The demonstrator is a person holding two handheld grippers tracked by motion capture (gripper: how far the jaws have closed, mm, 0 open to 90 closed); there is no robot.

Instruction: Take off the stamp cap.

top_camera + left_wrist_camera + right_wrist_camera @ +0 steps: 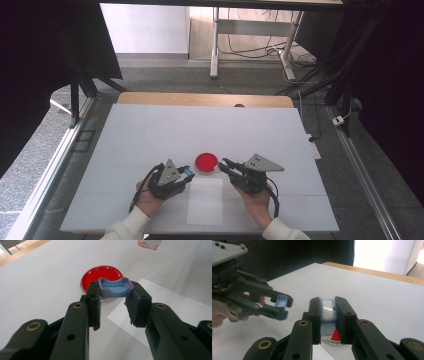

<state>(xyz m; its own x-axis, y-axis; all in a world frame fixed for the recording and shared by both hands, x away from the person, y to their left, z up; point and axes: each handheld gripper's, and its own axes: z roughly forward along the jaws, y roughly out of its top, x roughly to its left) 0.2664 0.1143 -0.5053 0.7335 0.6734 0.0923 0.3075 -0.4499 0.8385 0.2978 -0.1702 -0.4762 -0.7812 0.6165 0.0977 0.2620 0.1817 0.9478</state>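
Observation:
A round red dish (206, 162) lies on the white table (150, 135), between my two grippers. My left gripper (187, 172) is just left of the dish, shut on a small blue open-topped piece (115, 287) that hangs in front of the dish (100, 273). From the dish's right side, my right gripper (225, 164) is shut on a blue piece with a white face (327, 315), just above the dish's edge (335, 335). In the right gripper view, the left gripper (282, 302) and its blue piece (281, 300) show at the left.
A white sheet of paper (205, 201) lies flat at the table's near edge between the person's hands, its corner (160, 312) right of the dish. A wooden strip (205, 99) borders the table's far edge. A white power strip (313, 145) lies off the right side.

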